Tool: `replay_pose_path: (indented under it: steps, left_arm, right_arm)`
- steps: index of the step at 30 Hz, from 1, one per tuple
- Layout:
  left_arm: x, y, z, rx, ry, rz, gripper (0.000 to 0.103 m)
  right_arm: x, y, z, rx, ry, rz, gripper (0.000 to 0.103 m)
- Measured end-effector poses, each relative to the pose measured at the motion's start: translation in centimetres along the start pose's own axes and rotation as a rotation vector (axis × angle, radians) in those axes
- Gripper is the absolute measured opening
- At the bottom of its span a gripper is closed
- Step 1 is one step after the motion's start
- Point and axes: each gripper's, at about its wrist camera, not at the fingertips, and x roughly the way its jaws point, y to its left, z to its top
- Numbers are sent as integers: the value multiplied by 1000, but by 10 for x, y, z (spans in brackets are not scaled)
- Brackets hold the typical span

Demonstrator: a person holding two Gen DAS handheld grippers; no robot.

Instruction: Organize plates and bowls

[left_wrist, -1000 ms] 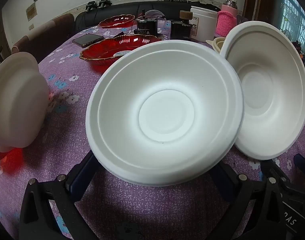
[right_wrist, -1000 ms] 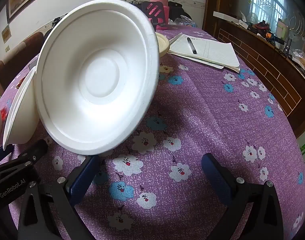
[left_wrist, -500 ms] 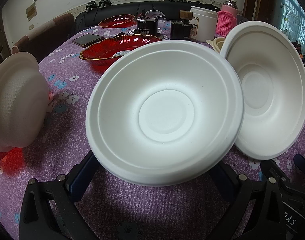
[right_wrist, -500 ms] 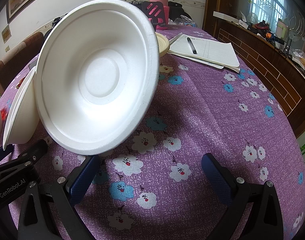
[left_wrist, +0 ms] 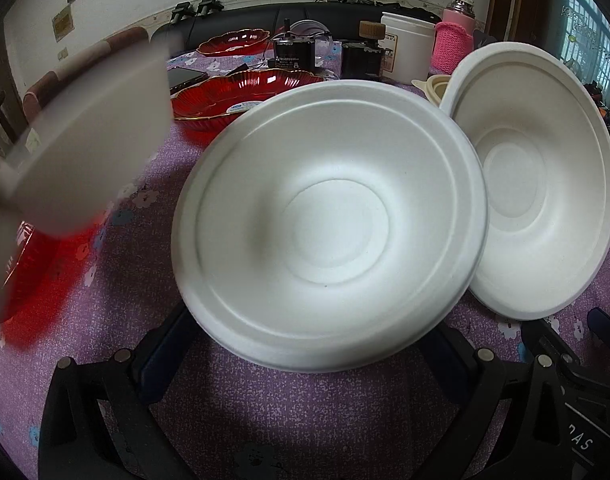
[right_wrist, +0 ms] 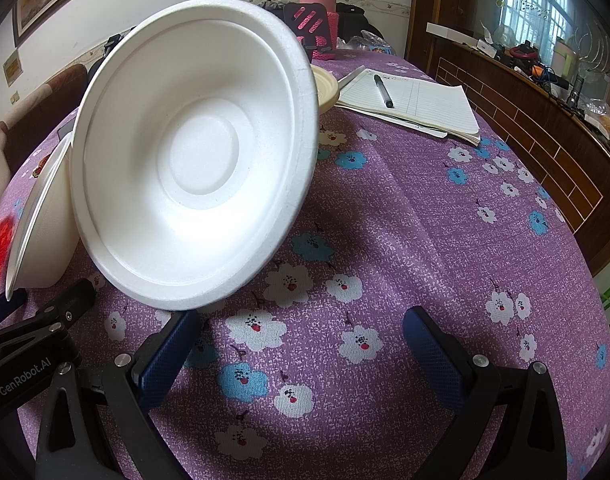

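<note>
Both tongs stand apart: the right gripper (right_wrist: 301,344), beside an arm marked "GenRobot.AI", has one white bowl (right_wrist: 193,152) tilted at its left finger, the left gripper (left_wrist: 305,360) sits behind another bowl (left_wrist: 329,224), and a blurred white bowl (left_wrist: 89,140) has risen at left.

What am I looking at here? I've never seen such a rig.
A person holds a two-finger clamp in each hand; a wide-angle camera on each looks along its fingers. One picture comes from the left gripper, the other from the right gripper. On the purple flowered tablecloth lie a red dish, a notepad with a pen and a white tub. A tilted white bowl fills the left view; whether it is gripped is hidden. The right gripper is open, with a second bowl beside its left finger.
</note>
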Motion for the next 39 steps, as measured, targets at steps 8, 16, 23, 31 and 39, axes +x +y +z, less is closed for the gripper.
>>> replay_pose_path:
  steps: [8,16,23,31,39]
  left_arm:
    - [0,0,0,0,0,0,103]
    - [0,0,0,0,0,0,103]
    - [0,0,0,-9,0,5,103]
    - [-5,1,-5,-8,57,5,103]
    - [-27,2,-33,45,101,-26,103]
  right_arm:
    - [0,0,0,0,0,0,102]
    - [0,0,0,0,0,0,102]
    - [0,0,0,0,0,0,102]
    - [-1,-1,1,27,39,-2,102]
    - [-22,-5,-23,-21,81,20,102]
